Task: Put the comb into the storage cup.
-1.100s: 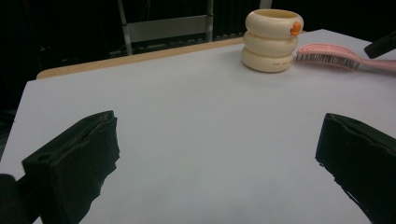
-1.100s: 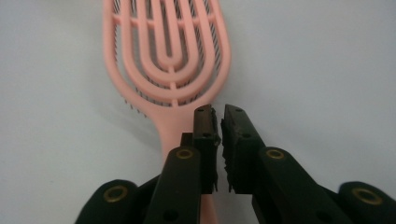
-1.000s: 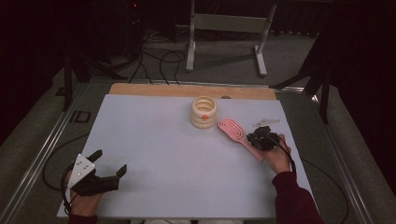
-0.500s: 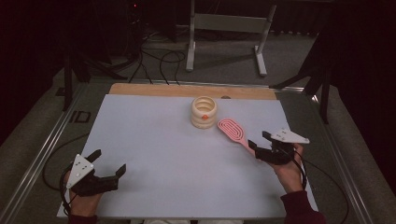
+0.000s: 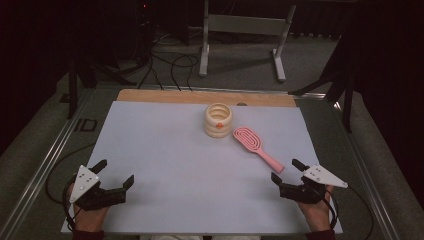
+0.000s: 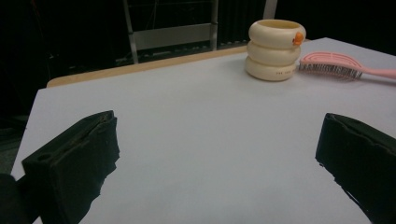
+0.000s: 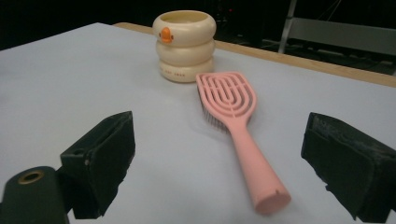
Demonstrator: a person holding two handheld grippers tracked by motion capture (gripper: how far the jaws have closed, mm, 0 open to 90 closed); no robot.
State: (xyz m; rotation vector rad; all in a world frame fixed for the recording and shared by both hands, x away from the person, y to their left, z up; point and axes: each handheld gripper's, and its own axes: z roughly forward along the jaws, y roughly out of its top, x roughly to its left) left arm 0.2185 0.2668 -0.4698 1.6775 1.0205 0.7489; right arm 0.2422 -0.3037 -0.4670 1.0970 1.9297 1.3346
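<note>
High view: right claw (image 5: pixel 289 170) sits at the near right of the white surface (image 5: pixel 165 150), jaws just opened wide, nothing between them. Pink plastic hairbrush (image 5: pixel 256 147) lies flat on the surface just ahead of that claw, handle end toward it, clear of both jaws. Brush head is just beside the cream ribbed ring-stack cup (image 5: pixel 218 119); contact can't be told. Left claw (image 5: pixel 117 174) at the near left, jaws spread, empty, well apart from brush and cup.

Right gripper view: brush (image 7: pixel 236 126) lies between the jaw lines but further out, bristles down and mostly hidden under the head. Cup (image 7: pixel 186 45) shows an orange mark on its top ring and small lettering low down, too small to read.

Left gripper view: brush handle (image 6: pixel 378 72) cut off by the right edge. Room behind is dark, only a metal stand (image 5: pixel 245 30) and floor cables (image 5: pixel 165 62) readable.
</note>
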